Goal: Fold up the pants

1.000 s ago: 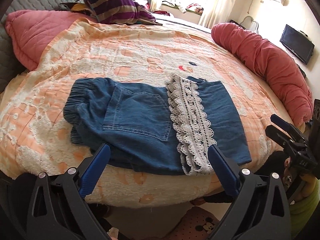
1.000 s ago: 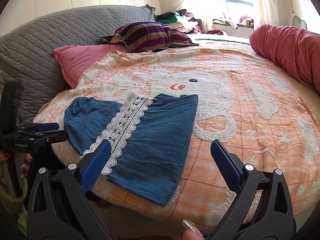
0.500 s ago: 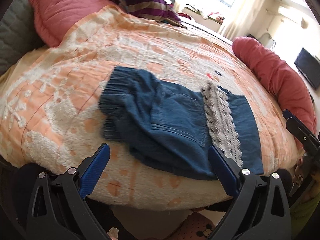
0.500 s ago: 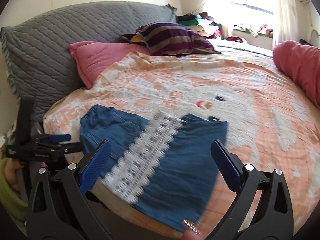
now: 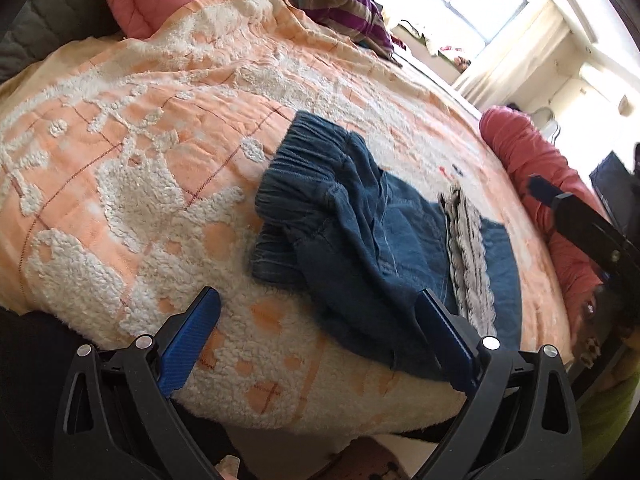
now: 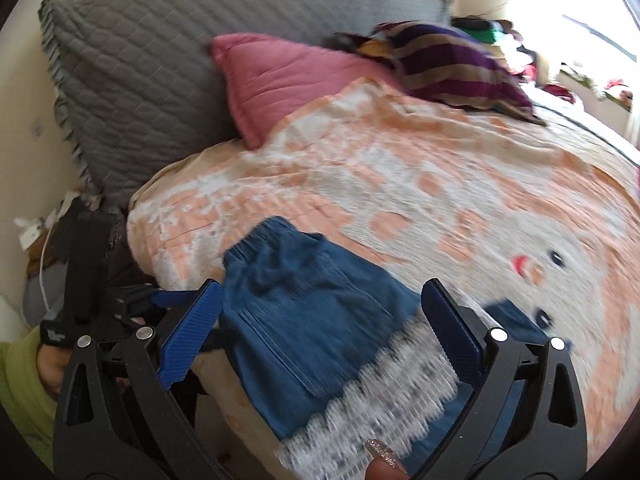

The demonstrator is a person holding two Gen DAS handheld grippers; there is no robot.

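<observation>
Left gripper (image 5: 318, 338) is hanging over the near edge of the bed, jaws spread wide, nothing between the blue pads (image 5: 190, 340); its right pad is overlapping the near hem of the pants (image 5: 360, 236) in view, contact not resolvable. Right gripper (image 6: 320, 330) is likewise standing released, pads wide apart, framing the pants (image 6: 304, 320) from the other side; this view is motion-blurred. A fingertip with a glittered nail (image 6: 382, 456) is showing at the bottom edge of the right view. Each gripper is appearing in the other's camera: the right one at the far right of the left view (image 5: 576, 216), the left one at the left of the right view (image 6: 160, 300). Pants are lying folded on the blanket (image 5: 132, 152) near the bed's front edge, elastic waistband (image 5: 304, 156) bunched at one end, lace band (image 5: 468, 256) crossing the denim near the other end. Blanket is peach with white fleece patches and a face motif (image 6: 536, 268). Beyond it, a pink pillow (image 6: 280, 76) is leaning against a grey quilted headboard (image 6: 148, 64); a striped cushion (image 6: 452, 64) is sitting beside the pillow. A red bolster (image 5: 548, 184) is running along the bed's far right side, below a bright window (image 5: 476, 0).
</observation>
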